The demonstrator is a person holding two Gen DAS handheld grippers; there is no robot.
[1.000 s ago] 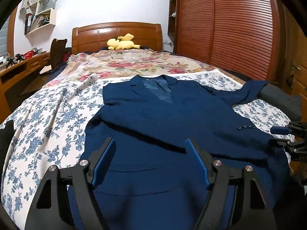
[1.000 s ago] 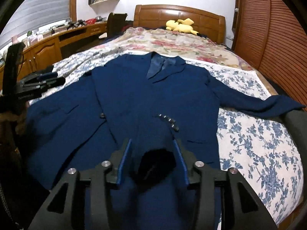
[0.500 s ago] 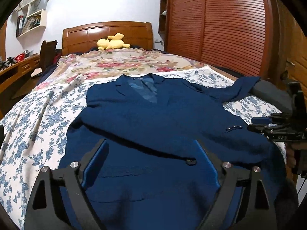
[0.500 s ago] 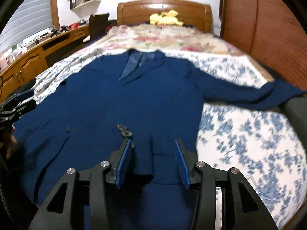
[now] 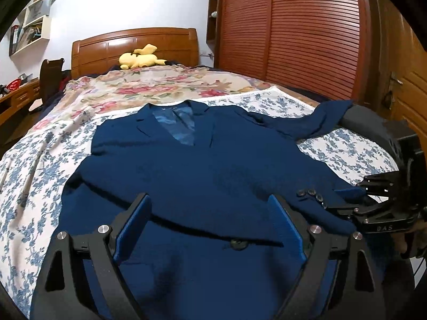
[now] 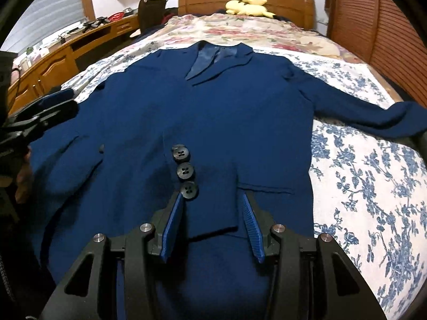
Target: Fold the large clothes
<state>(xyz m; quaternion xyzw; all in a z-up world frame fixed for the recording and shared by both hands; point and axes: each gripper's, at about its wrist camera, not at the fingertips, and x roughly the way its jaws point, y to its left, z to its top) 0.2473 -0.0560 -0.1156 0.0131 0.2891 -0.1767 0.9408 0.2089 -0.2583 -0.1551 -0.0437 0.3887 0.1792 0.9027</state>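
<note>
A navy blue suit jacket [image 5: 202, 165] lies front-up on the bed, collar toward the headboard; it also shows in the right wrist view [image 6: 213, 101]. One sleeve is folded across the front, its cuff [image 6: 213, 200] with three dark buttons [image 6: 185, 172] lying between the fingers of my right gripper [image 6: 212, 224]. The jaws stand apart around the cuff without pressing it. The other sleeve [image 6: 373, 114] stretches out to the right. My left gripper [image 5: 210, 229] is wide open and empty over the jacket's lower front. The right gripper shows at the right edge of the left wrist view [image 5: 373, 208].
The bed has a blue-flowered sheet [image 6: 368, 186] and a rose-patterned cover [image 5: 160, 85]. A yellow plush toy [image 5: 138, 58] lies by the wooden headboard. A slatted wooden wardrobe [image 5: 307, 32] stands right, a desk [image 6: 53, 61] left.
The right gripper carried the sleeve cuff across the jacket front and laid it down, then opened around it. The left gripper shifted a little, staying open.
</note>
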